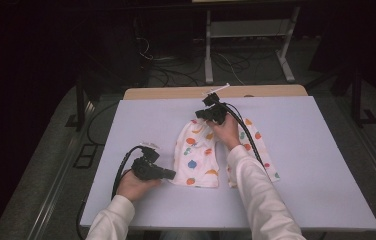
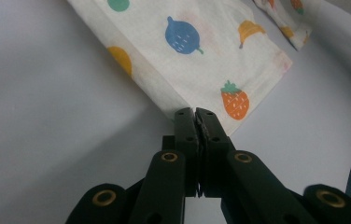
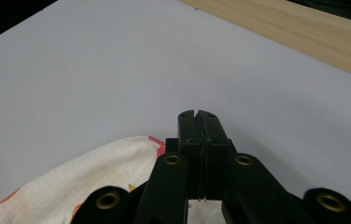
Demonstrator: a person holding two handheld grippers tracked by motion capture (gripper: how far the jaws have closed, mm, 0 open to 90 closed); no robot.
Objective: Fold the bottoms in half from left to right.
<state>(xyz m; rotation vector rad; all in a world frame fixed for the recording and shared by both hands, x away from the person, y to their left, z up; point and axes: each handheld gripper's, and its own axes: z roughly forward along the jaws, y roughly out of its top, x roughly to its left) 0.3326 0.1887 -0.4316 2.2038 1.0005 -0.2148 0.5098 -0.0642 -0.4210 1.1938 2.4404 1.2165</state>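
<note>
While both jaws of the left hand-held gripper point(image 2: 195, 114) stand pressed together with no gap, they pinch the near left corner of the white cotton garment printed with coloured fruit point(image 1: 196, 155); the left gripper view shows the tips meeting right at the hemmed corner, beside an orange strawberry print. State: clenched on the cloth.

Right hand-held gripper point(image 3: 197, 116): jaws likewise fully together, tips over bare surface. In the right gripper view the far end of the garment point(image 3: 94, 172) sits just under and behind the jaw bases. Whether any cloth is caught between the jaws cannot be told; none shows at the tips.

Garment position: lies flat on the pale lavender desk point(image 1: 126, 130), about midway between its left and right edges, running from near the far edge toward the near edge. It spreads in two lobes, the left one wide, the right one partly covered by the person's white sleeve point(image 1: 256, 195).

High view: left hand-held gripper point(image 1: 168, 173) sits at the garment's near left corner, toward the desk's near edge; right hand-held gripper point(image 1: 198, 114) sits at the garment's far end. A strip of light wood point(image 1: 176, 93) runs along the desk's far edge.
</note>
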